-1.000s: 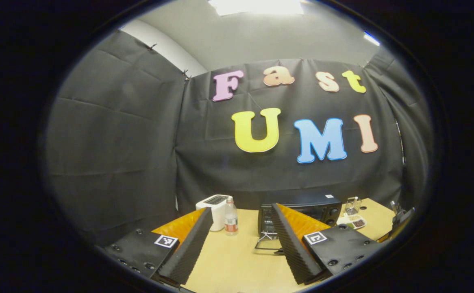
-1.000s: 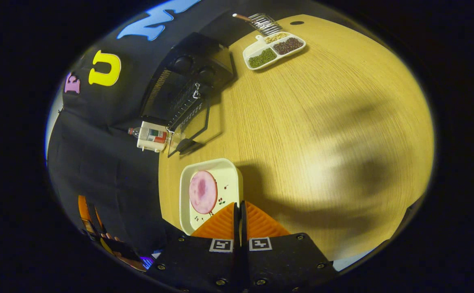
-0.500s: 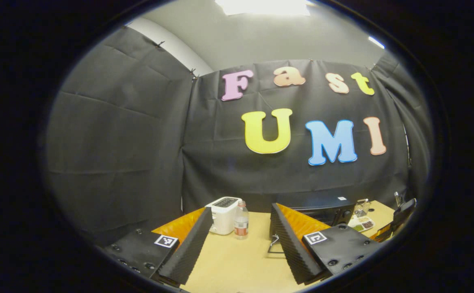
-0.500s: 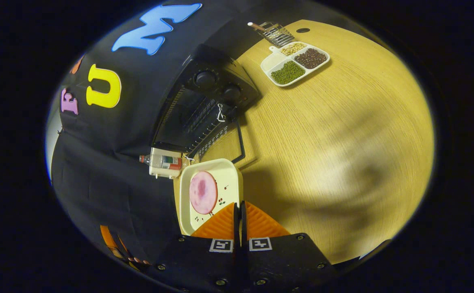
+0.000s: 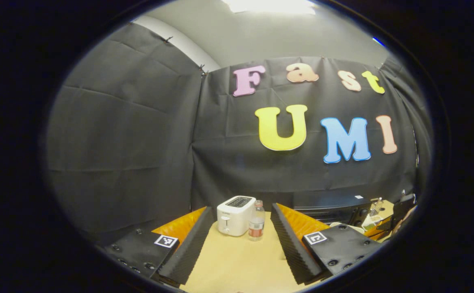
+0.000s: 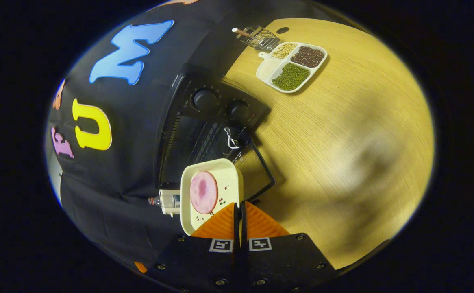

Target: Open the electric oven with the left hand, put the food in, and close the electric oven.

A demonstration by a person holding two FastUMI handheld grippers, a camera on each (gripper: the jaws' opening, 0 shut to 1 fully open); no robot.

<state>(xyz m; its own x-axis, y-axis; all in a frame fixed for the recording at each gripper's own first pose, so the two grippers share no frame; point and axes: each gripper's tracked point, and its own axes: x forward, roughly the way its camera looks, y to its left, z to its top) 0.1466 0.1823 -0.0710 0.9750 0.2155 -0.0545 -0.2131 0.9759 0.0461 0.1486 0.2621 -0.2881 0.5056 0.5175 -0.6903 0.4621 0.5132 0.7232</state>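
Left gripper (image 5: pixel 237 240): fingers spread wide, holding nothing, hovering over the wooden table (image 5: pixel 237 264); likely parked aside so the oven mouth stays free for the other hand.

White toaster (image 5: pixel 235 209): upright at the table's back edge, between the left gripper's fingers as seen in the left gripper view. Clear water bottle (image 5: pixel 256 220): upright, just beside the toaster on its right.

Electric oven (image 6: pixel 204 122): black, two knobs, against the cloth wall. Its glass door (image 6: pixel 257 171) is dropped open and lies flat toward the table front, with the wire rack (image 6: pixel 204 138) visible inside.

Food tray (image 6: pixel 211 195): cream rectangular dish carrying a round pink slice of ham (image 6: pixel 203 192). Right gripper (image 6: pixel 239 213): fingers closed tight on the tray's near rim, holding it level in front of the open oven; judged ready for insertion.

Divided bean dish (image 6: pixel 292 67): three fillings, well right of the oven. Wire tool (image 6: pixel 257 36): behind that dish.
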